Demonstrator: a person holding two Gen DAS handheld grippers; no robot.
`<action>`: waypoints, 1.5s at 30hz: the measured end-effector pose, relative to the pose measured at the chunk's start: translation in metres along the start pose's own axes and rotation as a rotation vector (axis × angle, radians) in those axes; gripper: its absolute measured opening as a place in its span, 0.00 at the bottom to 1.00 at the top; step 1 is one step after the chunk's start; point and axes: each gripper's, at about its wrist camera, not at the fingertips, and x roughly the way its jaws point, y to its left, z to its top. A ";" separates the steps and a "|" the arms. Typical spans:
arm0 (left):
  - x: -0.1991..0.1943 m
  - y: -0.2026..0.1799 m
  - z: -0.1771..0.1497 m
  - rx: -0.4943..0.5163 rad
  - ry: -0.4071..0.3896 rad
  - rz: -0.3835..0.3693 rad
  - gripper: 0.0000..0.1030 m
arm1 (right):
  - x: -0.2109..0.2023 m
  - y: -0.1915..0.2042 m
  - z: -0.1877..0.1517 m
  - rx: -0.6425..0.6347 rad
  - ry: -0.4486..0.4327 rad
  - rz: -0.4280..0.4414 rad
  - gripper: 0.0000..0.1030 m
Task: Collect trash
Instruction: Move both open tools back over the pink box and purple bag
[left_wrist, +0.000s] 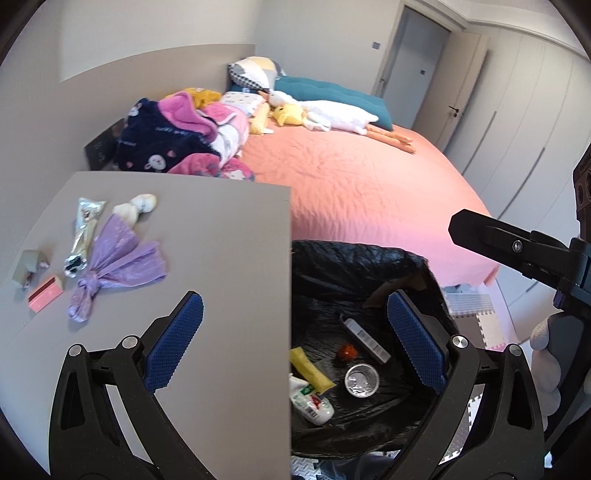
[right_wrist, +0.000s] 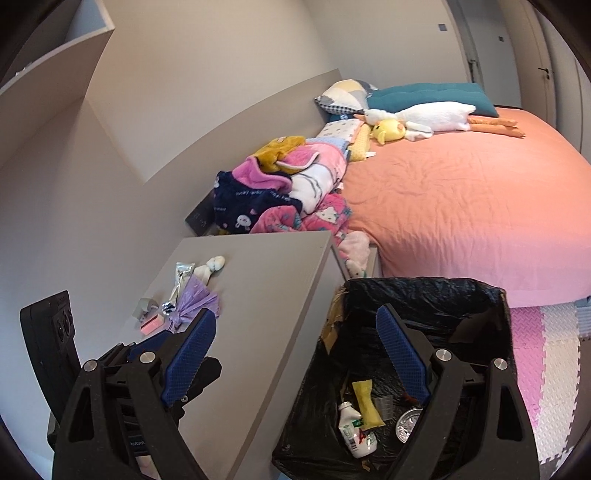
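Both grippers are held spread wide with nothing between the blue pads. The left gripper (left_wrist: 293, 339) is seen straddling the edge of the grey table (left_wrist: 221, 229) and the bin (left_wrist: 369, 258) lined with a black bag, one finger above the tabletop and the other above the bin's mouth. The right gripper (right_wrist: 295, 345) is likewise placed across the gap — its left finger near the table's corner, its right finger over the bin (right_wrist: 424, 291). Inside the bin, trash is already gathered: a white bottle (left_wrist: 312, 400) with a green and red label, a yellow packet (left_wrist: 310, 371) lying against it, a round foil cup (left_wrist: 362, 379), a small red scrap (left_wrist: 347, 351) and a long white strip (left_wrist: 365, 338). On the table, trash is left in a cluster near the far-left corner: a knotted purple bag (left_wrist: 114, 254), a crumpled silver wrapper (left_wrist: 85, 232) just beside it, a white wad of tissue (left_wrist: 135, 206) touching the purple bag's top, a pink box (left_wrist: 44, 294) and a small grey carton (left_wrist: 27, 264) next to it. Behind the table, a bed with an orange sheet (left_wrist: 362, 184) is seen — clothes (left_wrist: 177, 136) are piled at its near-left end and soft toys (left_wrist: 325, 114) are laid near the pillows.
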 end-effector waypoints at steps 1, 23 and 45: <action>-0.002 0.006 -0.002 -0.012 0.000 0.013 0.94 | 0.004 0.004 -0.001 -0.008 0.008 0.005 0.86; -0.032 0.120 -0.036 -0.156 -0.001 0.212 0.94 | 0.096 0.101 -0.011 -0.147 0.160 0.089 0.86; -0.008 0.227 -0.052 -0.203 0.106 0.284 0.68 | 0.187 0.171 -0.028 -0.208 0.294 0.109 0.78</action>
